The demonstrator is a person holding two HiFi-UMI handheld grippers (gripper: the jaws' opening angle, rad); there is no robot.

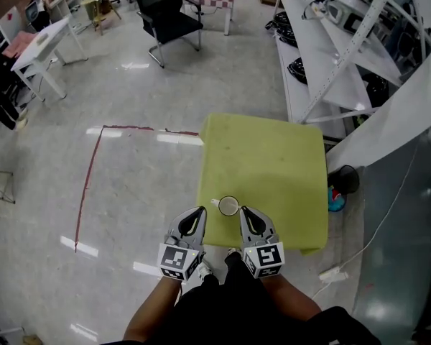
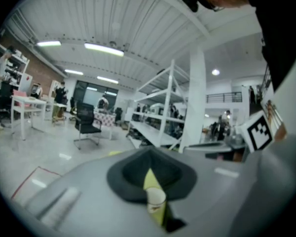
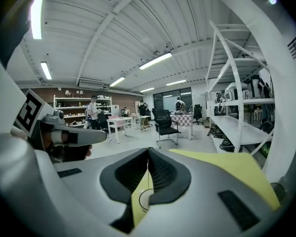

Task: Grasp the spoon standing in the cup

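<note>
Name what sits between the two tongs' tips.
The white cup on the yellow surface, seen in the head view, between left tongs and right tongs.

We look down on a yellow-green tabletop (image 1: 273, 157) with a white cup (image 1: 228, 206) close to its near edge. Our left gripper (image 1: 199, 213) and right gripper (image 1: 243, 212) point forward just beside the cup, one on each side, tips narrowed. Beyond, a black chair (image 1: 167, 13) stands on the grey floor (image 1: 144, 99). White shelving (image 1: 330, 56) runs along the right, and a red tape line (image 1: 90, 175) lies to the left.
</note>
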